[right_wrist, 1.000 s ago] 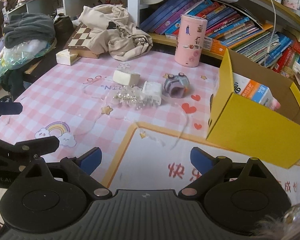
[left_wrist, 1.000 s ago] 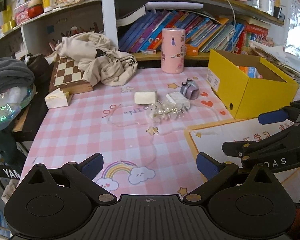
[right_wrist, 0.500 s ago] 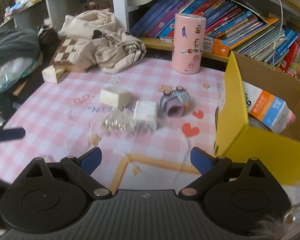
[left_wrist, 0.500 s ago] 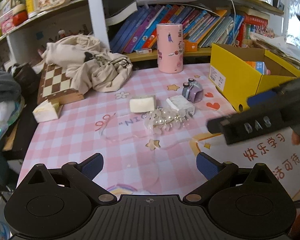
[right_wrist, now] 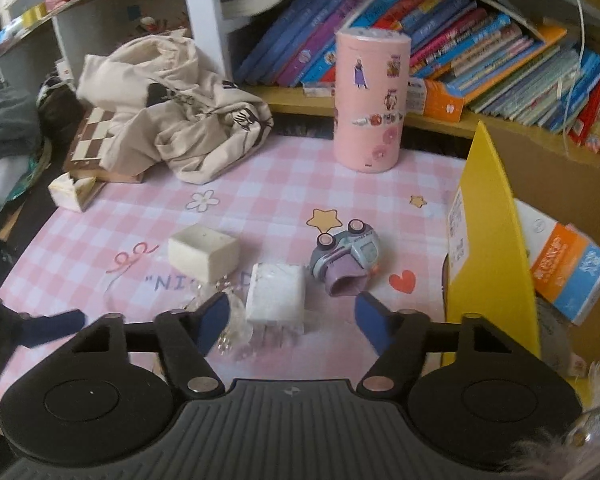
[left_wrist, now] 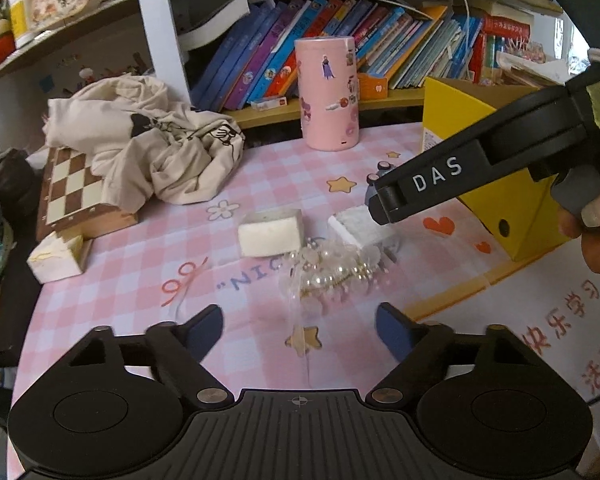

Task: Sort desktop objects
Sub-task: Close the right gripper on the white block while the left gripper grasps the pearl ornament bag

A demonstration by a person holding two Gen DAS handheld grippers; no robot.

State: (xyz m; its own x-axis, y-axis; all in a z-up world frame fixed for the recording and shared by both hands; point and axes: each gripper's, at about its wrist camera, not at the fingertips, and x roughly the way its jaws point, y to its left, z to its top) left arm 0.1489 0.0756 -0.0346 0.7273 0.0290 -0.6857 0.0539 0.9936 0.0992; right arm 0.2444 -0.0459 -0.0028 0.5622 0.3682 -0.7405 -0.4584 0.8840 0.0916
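On the pink checked mat (left_wrist: 148,264) lie a cream block (left_wrist: 270,232) (right_wrist: 204,252), a white plug-like block (left_wrist: 360,224) (right_wrist: 276,296), a purple toy camera (right_wrist: 348,260) and a pearl hair clip in a clear bag (left_wrist: 332,272) (right_wrist: 228,320). My left gripper (left_wrist: 300,328) hangs just short of the bagged clip, its jaws closing, with only the bag's clear tail below the gap. My right gripper (right_wrist: 294,318) is over the white block, which lies between its closing jaws, and the pads do not touch it. In the left wrist view its black arm hides the toy.
An open yellow box (right_wrist: 488,240) (left_wrist: 500,200) with cartons stands at the right. A pink cylinder (left_wrist: 328,92) (right_wrist: 370,100) stands behind the items. A cream cloth bag (left_wrist: 160,144) covers part of a chessboard (left_wrist: 72,184). Book shelves line the back.
Both grippers moved forward toward the small items and their jaws narrowed. The right gripper swung leftward into the left wrist view and now sits over the white block.
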